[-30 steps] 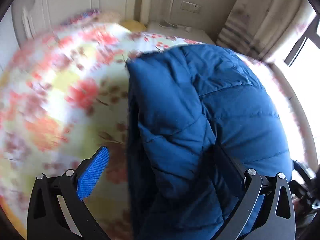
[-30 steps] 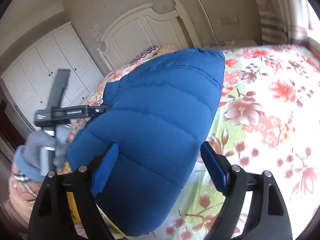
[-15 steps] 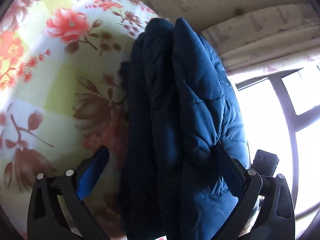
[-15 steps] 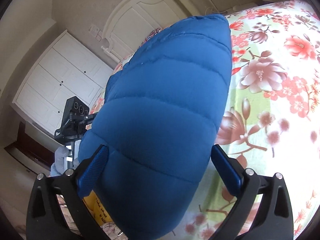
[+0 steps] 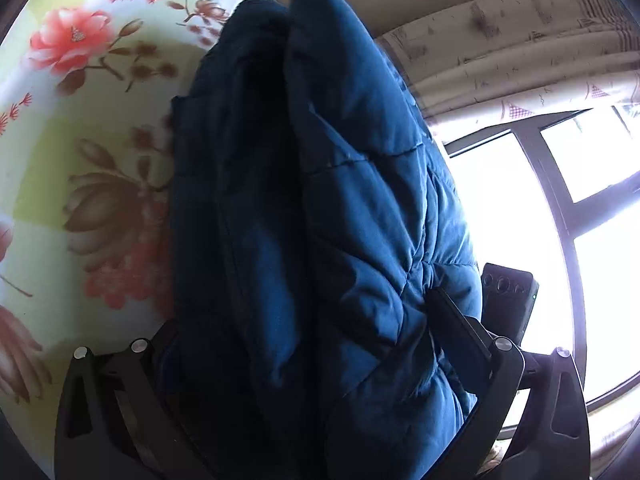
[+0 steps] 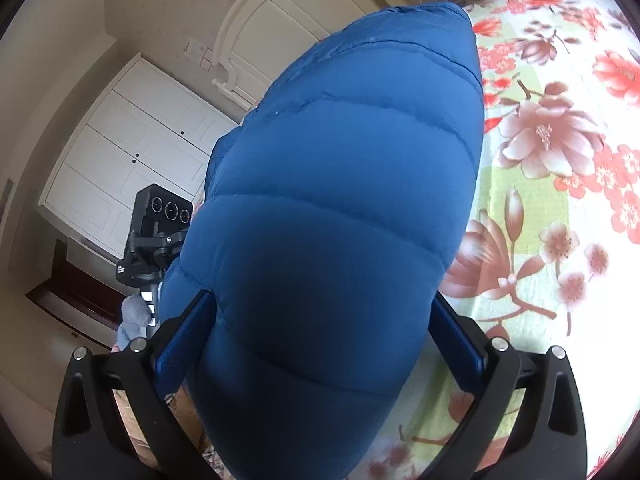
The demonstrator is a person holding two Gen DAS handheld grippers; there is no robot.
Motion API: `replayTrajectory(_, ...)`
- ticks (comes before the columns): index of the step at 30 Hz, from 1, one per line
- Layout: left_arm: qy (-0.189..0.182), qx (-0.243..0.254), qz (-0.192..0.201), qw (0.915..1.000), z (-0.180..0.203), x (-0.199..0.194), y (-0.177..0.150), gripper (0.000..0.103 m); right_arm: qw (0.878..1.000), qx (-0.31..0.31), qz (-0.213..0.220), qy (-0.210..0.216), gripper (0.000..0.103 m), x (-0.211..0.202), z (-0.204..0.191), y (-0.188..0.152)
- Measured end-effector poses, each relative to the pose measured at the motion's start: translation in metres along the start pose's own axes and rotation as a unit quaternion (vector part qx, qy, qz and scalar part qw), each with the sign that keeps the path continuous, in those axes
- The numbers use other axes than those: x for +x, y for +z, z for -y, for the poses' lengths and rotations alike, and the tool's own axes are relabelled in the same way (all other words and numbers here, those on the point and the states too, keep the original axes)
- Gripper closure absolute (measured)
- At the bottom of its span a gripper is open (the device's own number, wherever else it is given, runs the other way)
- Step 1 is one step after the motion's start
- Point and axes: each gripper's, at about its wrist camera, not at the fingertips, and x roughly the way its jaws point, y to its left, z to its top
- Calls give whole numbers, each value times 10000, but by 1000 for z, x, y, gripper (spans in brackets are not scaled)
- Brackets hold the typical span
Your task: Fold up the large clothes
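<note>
The blue puffer jacket (image 6: 332, 216) lies on the floral bedsheet (image 6: 560, 200), folded into a thick bundle whose long axis runs straight away from both hand-held grippers, so each straddles one near end of it. The right hand-held gripper (image 6: 320, 340) has just been opening and now stands at its widest; the jacket's rounded, quilted bulk fills the gap between its blue pads (image 6: 180, 340), but whether they press on the fabric or merely flank it cannot be told for sure. The left hand-held gripper (image 5: 304, 344) has stacked layers of the same jacket (image 5: 320, 220) bunched between its fingers, the cloth puckering against the right-side finger (image 5: 456, 320), which suggests it is gripping. Both look about equally near. From the left view the jacket shows two or three upright folds, dark in shadow, with a window (image 5: 540, 220) bright behind.
</note>
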Motion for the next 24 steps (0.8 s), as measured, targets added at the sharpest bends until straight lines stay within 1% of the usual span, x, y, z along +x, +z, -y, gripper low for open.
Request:
replayTrajectory(1,-42,22,56,10000,0,-2,0,11,10000,-55,83,-4,7,-1,-1,-3)
replayTrajectory(2,-85,125,200,9997,1,-5,-5,14,9995,-227,209,-65,11,-3,-5,-7)
replayTrajectory(3,-97,202,310,9993,3,-10,-11,20,9987,-383,305,-147,19,-5,-9,-11)
replayTrajectory(4,-103,276,432,9986,5,-12,-16,25,9974,-530,421,-240,24,-6,-13,-15)
replayTrajectory(5,-88,333,552,9979,9,-14,-22,26,9961,-634,522,-330,26,-8,-18,-18)
replayTrajectory(7,2,433,823,9957,16,-19,-30,34,9926,-873,644,-552,32,-8,-27,-20)
replayTrajectory(10,83,609,1141,9916,32,-18,-36,41,9852,-1221,856,-842,38,-12,-39,-17)
replayTrajectory(12,31,644,1382,9883,40,-15,-32,42,9802,-1409,996,-975,40,-15,-42,-11)
replayTrajectory(14,-1,724,1546,9853,51,-4,-19,43,9747,-1584,1111,-1123,42,-21,-41,-1)
replayTrajectory(15,-37,720,1568,9850,56,5,-9,43,9720,-1628,1176,-1216,42,-26,-39,6)
replayTrajectory(17,-147,723,1540,9853,62,19,9,43,9686,-1627,1293,-1362,42,-39,-32,19)
replayTrajectory(20,-271,766,1497,9854,76,51,35,44,9631,-1604,1440,-1612,42,-63,-15,45)
replayTrajectory(22,-291,721,1430,9867,75,71,55,44,9648,-1499,1343,-1693,42,-72,6,65)
replayTrajectory(23,-197,671,1337,9886,75,90,62,44,9661,-1430,1284,-1723,41,-74,17,71)
replayTrajectory(24,-107,569,1235,9907,70,101,66,43,9694,-1264,1163,-1753,36,-74,32,77)
